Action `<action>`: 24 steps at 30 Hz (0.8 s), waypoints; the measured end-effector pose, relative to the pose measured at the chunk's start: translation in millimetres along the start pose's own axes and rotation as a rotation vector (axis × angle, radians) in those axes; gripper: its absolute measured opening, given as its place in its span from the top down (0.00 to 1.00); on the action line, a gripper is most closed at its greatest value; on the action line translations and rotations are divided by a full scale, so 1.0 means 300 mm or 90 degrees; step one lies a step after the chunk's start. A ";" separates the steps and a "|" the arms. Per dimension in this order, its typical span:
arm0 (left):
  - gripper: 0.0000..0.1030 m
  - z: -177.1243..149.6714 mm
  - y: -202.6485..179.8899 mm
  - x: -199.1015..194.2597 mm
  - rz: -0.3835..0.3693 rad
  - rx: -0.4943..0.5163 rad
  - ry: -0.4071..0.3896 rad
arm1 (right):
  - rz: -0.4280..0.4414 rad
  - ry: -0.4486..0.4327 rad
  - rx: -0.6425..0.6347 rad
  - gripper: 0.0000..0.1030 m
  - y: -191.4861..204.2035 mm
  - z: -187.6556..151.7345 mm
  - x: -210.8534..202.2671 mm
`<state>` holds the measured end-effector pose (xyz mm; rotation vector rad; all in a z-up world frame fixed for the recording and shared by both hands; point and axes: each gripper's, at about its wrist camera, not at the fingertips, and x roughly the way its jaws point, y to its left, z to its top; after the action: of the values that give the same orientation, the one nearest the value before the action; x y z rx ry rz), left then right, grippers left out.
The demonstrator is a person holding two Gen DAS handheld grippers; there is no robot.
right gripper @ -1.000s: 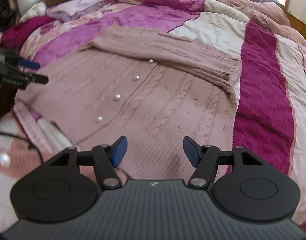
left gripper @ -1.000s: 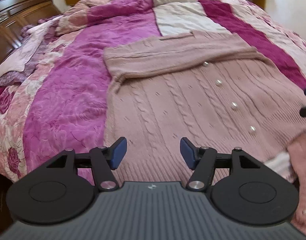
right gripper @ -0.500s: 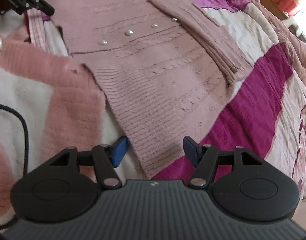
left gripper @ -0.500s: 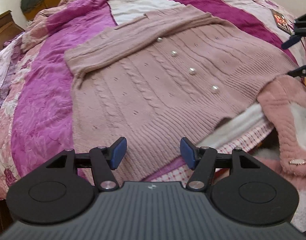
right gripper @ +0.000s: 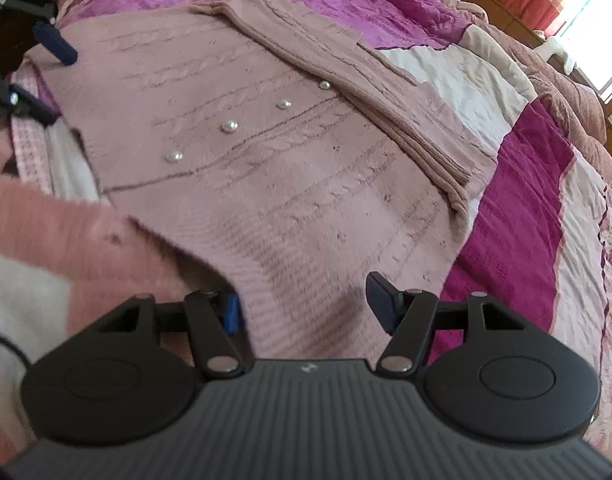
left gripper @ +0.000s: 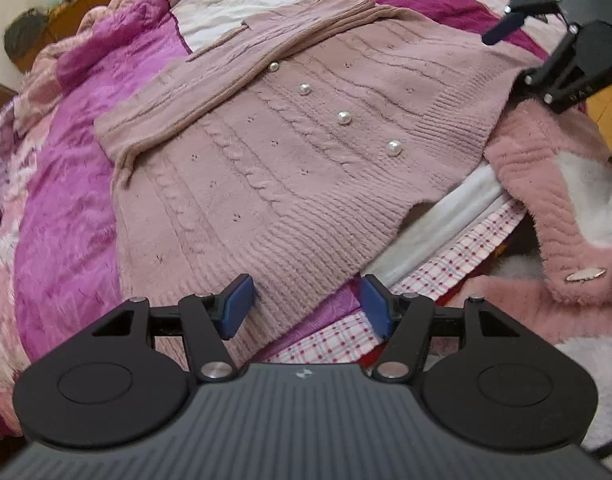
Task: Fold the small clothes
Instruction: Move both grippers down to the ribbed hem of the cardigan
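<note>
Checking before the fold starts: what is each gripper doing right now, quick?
Left gripper: open, holding nothing, at the cardigan hem corner.
Right gripper: open, holding nothing, hem lying between its fingers.

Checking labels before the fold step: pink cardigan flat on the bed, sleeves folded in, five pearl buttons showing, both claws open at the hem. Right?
Not quite: the cardigan shows four pearl buttons, not five. Both wrist views show the row of four. The rest holds: it lies flat on the bed with sleeves folded in, and the left claw and right claw are open at the hem.
</note>
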<state>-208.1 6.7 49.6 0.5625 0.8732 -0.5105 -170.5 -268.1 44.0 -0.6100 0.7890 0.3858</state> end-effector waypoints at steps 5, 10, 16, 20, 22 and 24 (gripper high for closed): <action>0.34 0.018 0.042 0.037 0.021 -0.032 -0.007 | 0.000 -0.011 0.035 0.38 -0.011 0.008 0.011; 0.34 0.039 0.106 0.072 0.041 -0.085 -0.009 | 0.011 -0.022 0.118 0.38 -0.058 -0.002 0.024; 0.34 0.029 0.099 0.073 0.035 -0.054 -0.010 | 0.020 -0.015 0.137 0.38 -0.058 -0.013 0.011; 0.27 0.010 0.095 0.085 0.040 -0.051 -0.007 | 0.007 -0.018 0.116 0.38 -0.039 -0.036 0.004; 0.24 0.014 0.109 0.101 0.043 -0.070 -0.002 | 0.002 -0.026 0.125 0.38 -0.037 -0.045 0.006; 0.24 0.018 0.119 0.099 0.033 -0.078 0.000 | 0.004 -0.026 0.138 0.38 -0.044 -0.047 0.012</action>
<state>-166.6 24.3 36.9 0.4726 0.8807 -0.4069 -168.8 -286.8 38.3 -0.3959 0.7827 0.3129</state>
